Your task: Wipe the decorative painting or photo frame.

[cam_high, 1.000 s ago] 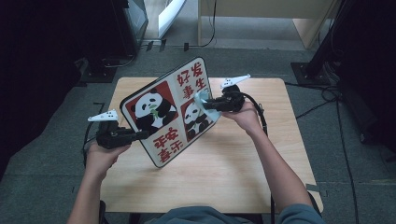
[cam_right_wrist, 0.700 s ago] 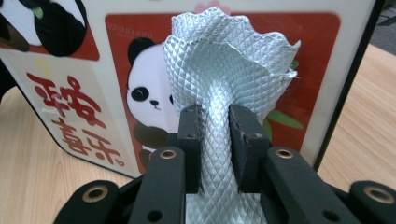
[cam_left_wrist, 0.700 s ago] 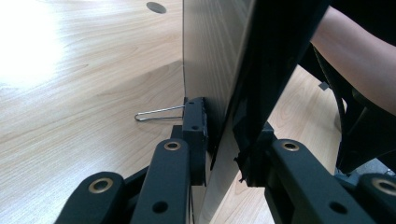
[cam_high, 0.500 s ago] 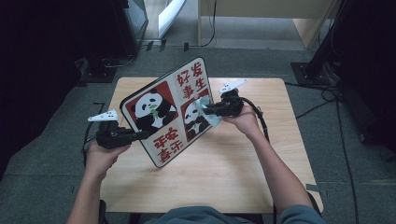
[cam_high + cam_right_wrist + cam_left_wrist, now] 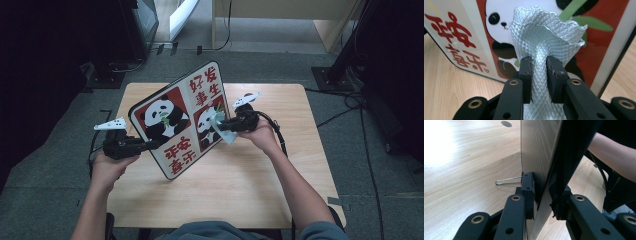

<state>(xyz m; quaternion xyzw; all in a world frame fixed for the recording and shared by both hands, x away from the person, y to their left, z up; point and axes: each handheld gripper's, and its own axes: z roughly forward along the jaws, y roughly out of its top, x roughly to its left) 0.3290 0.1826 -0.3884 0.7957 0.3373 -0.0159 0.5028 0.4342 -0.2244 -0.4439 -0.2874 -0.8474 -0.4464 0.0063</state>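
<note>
In the left gripper view, the flat panda-printed picture board (image 5: 537,157) ran off the top edge, its printed face turned away. In the right gripper view, the pale diamond-textured cloth (image 5: 544,40) covered part of the panda, and the board's edges were cut off.

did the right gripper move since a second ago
Yes, slightly. The right gripper, shut on the cloth, has slid down the panda board, toward the table's near edge.

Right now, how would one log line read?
left tool: clamps panda board edge, tilted | right tool: holds cloth against board face | table
</note>
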